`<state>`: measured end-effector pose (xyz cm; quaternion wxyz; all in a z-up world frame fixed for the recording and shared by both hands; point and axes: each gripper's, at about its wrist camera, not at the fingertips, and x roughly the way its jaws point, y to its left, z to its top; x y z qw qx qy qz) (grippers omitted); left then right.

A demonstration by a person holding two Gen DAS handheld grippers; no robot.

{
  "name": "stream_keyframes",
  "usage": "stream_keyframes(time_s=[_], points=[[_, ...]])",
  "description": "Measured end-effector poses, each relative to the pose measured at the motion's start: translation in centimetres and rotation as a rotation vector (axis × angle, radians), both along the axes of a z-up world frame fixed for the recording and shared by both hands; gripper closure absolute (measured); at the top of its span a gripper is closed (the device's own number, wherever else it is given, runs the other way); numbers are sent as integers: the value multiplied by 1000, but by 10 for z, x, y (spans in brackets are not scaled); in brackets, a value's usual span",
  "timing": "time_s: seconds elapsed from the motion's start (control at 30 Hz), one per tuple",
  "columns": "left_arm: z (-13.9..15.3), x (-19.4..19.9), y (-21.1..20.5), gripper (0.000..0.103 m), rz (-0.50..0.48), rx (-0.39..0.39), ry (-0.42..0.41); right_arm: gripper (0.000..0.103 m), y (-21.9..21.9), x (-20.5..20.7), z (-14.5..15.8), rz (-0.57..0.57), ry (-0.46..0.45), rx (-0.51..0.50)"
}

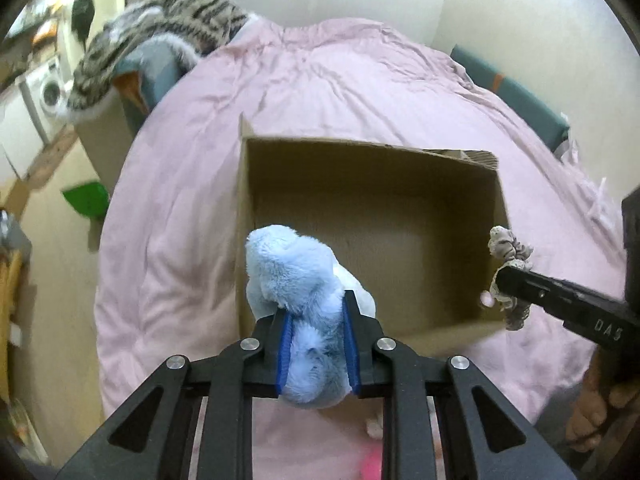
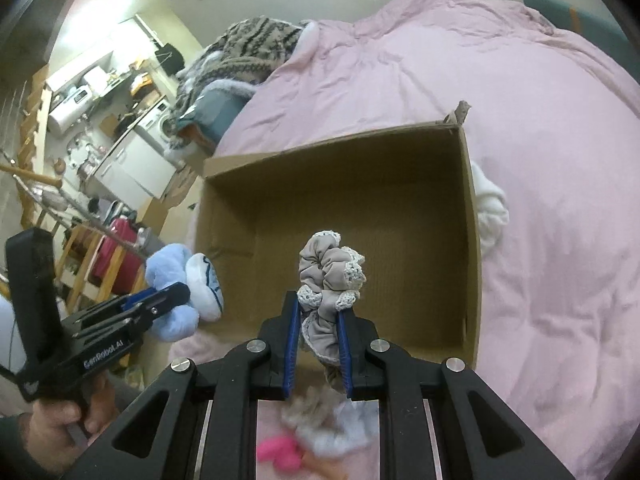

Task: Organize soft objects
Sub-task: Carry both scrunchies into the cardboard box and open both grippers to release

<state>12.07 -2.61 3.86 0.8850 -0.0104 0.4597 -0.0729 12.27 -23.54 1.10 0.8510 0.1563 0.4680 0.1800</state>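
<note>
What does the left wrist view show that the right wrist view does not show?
Only the left wrist view shows the green object on the floor. Only the right wrist view shows the white soft thing beside the box and the pink item near the camera. Both show the empty cardboard box on the pink blanket, the left hand-held gripper holding the blue plush toy, and the right hand-held gripper holding the grey scrunchie.

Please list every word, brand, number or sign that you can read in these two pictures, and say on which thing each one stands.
"DAS" – on the black body of the right gripper, seen in the left wrist view.
"GenRobot.AI" – on the black body of the left gripper, seen in the right wrist view.
The cardboard box shows no readable print; kitchen items in the background are too small to read.
</note>
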Motion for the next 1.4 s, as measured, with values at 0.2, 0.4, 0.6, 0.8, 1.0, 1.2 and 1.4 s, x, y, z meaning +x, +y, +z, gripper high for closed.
stream_keyframes(time_s=[0.2,0.4,0.6,0.8,1.0,1.2,1.4], points=[[-38,19,-2,83,18,61,-43,84,1,25,-31,-39,29,-35],[-58,34,6,83,51,53,-14,84,-2,33,-50,-55,57,-37],[-58,28,3,83,32,41,-17,84,-2,32,-57,-67,68,-71],[-59,25,6,81,60,47,-17,84,-2,33,-60,-65,66,-52],[-56,14,9,80,64,25,-34,83,1,26,-56,-41,40,-53],[-52,9,9,72,80,27,-45,81,4,23,-50,-18,5,-39],[-46,2,3,44,65,37,-74,25,3,13,-37,-43,-70,-40]])
